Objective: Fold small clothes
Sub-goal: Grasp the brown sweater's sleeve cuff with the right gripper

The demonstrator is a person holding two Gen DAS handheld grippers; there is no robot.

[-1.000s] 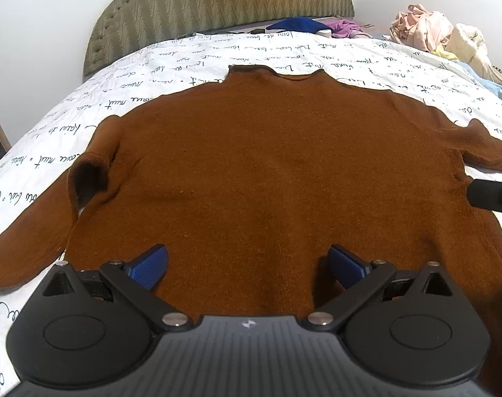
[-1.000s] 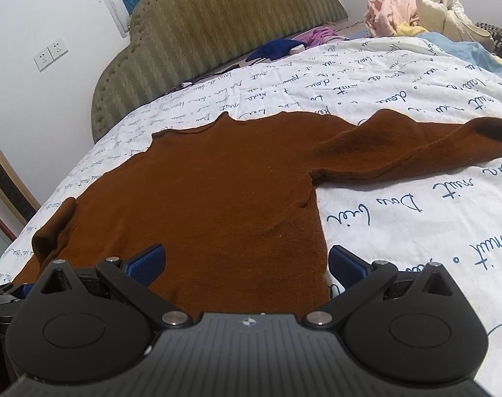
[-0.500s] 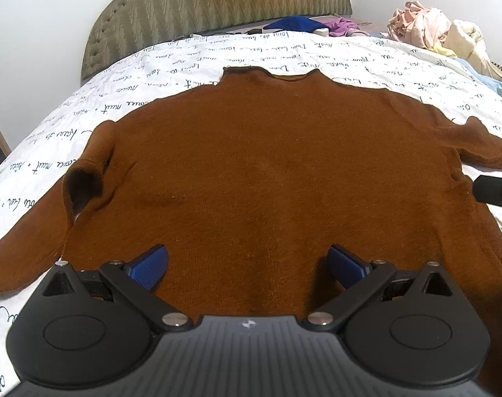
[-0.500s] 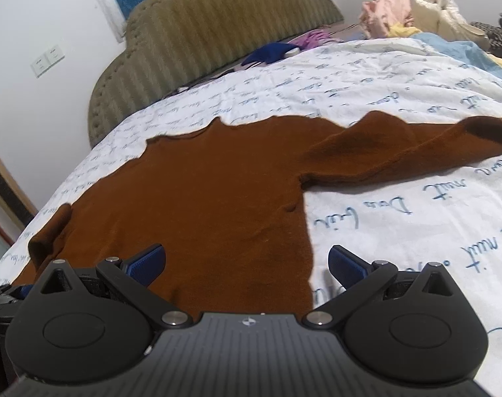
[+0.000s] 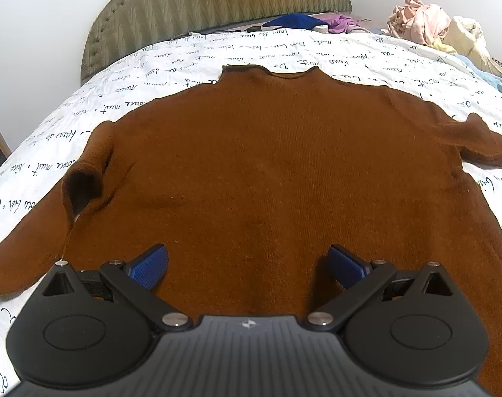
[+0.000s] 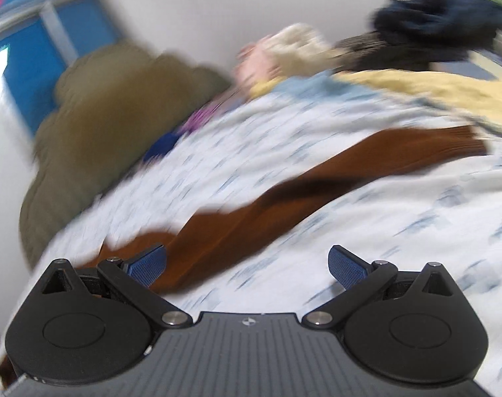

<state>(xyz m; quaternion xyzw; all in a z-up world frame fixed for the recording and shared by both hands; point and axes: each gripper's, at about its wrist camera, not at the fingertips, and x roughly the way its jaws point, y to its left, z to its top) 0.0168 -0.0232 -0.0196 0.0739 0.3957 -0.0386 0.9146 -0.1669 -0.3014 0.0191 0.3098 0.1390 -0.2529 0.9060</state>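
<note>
Both claws spread, gripping nothing — the right claw point(image 6: 247, 264) should pinch the sweater point(image 5: 277, 178) sleeve point(image 6: 333, 185) ahead near its cuff, folding inward.

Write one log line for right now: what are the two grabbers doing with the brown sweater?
left gripper: open, above brown sweater | right gripper: open, view blurred, facing sweater sleeve | sweater: flat on bed, unfolded

I see a rust-brown knit sweater point(image 5: 277, 172) lying flat on the bed, neckline toward the headboard, both sleeves spread outward; its right sleeve point(image 6: 317, 192) stretches long across the sheet.
</note>
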